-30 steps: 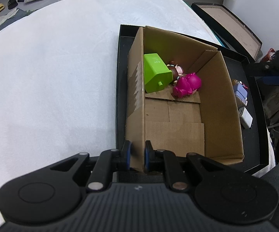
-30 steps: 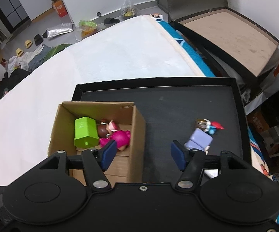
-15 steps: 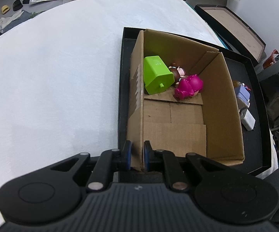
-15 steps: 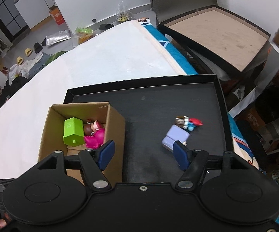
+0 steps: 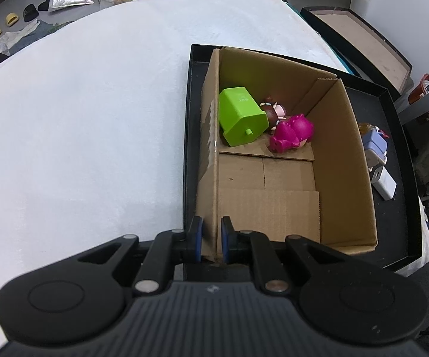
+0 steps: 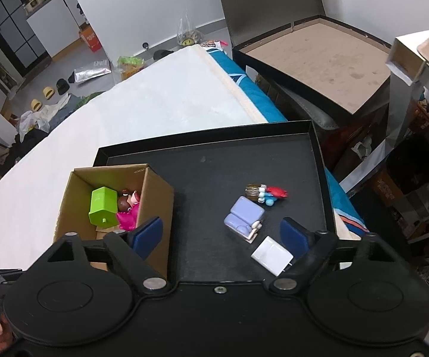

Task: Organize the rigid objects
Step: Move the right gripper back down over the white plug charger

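Roughly halfway, by my reckoning. Three pieces already lie in the cardboard box (image 5: pixel 277 205), bunched at its far end: a lime-green block (image 5: pixel 239 116), a magenta figurine (image 5: pixel 291 134), and a small brown-and-pink figure (image 5: pixel 271 110) wedged between them. Three more wait on the black tray (image 6: pixel 214 172) outside the box, to its right: a lavender toy (image 6: pixel 244 215), a white adapter (image 6: pixel 271 255) just beside it, and a little red-and-blue figure (image 6: pixel 266 193) just beyond.

Left gripper (image 5: pixel 211 239): jaws pinched shut on the box's near-left wall, one blue pad on either side of the cardboard, presumably steadying it.

Right gripper (image 6: pixel 220 233): jaws have just been opening and stand wide, nothing between the pads; it hangs over the tray, with the lavender toy and adapter framed between its fingers. Next pick probably one of those two.

Materials:
- Box: plain corrugated board, flaps folded flat on the floor, walls thin and slightly bowed.
- Green block: smooth moulded plastic, boxy, a small peg on one face, lying on its side.
- Magenta figurine: glossy, rounded, animal-like; species not clear from here.
- Lavender toy: matt, soft-cornered, blocky.
- Adapter: hard, white, flat-faced, apparently pronged at one end.
- Tray: matt black, low raised rim, resting on a white, finely textured surface (image 5: pixel 80 119).
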{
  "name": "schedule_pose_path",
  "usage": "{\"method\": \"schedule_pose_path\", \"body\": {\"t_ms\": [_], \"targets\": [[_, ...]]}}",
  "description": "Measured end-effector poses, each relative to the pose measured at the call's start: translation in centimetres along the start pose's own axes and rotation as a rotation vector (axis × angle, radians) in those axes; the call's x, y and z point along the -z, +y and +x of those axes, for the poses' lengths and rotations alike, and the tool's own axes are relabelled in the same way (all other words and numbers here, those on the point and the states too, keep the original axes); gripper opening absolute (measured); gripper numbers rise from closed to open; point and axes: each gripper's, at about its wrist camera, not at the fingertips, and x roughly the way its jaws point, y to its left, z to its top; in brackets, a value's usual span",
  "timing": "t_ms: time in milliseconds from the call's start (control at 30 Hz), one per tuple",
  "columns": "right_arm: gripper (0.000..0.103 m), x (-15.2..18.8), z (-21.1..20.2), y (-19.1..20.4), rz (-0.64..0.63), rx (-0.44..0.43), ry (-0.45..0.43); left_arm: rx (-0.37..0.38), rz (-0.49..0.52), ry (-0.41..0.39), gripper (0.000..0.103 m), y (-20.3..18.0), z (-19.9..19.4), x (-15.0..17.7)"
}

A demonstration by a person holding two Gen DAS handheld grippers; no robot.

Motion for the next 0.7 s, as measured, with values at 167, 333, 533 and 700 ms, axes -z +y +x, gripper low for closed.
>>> {"method": "schedule_pose_path", "body": {"t_ms": [167, 333, 533, 700], "targets": [[0.094, 0.4, -0.3, -1.5, 0.008, -0.012, -0.009, -0.016, -0.006, -0.005, 0.012, -0.3, -0.1, 0.1], [0.095, 0.7, -0.2, -2.9, 0.025, -0.014, -0.009, -0.029, -0.005, -0.006, 0.012, -0.5, -0.2, 0.1], [0.097, 1.4, 0.1, -4.0, 0.019, -0.014, 0.007, -0.043, -0.002, -0.005, 0.012, -0.6, -0.1, 0.1], [0.097, 1.8, 0.6, -4.3, -0.019, -0.02, 0.044, -0.044, -0.001, 0.001, 0.012, -0.7, 0.0, 0.0]]}}
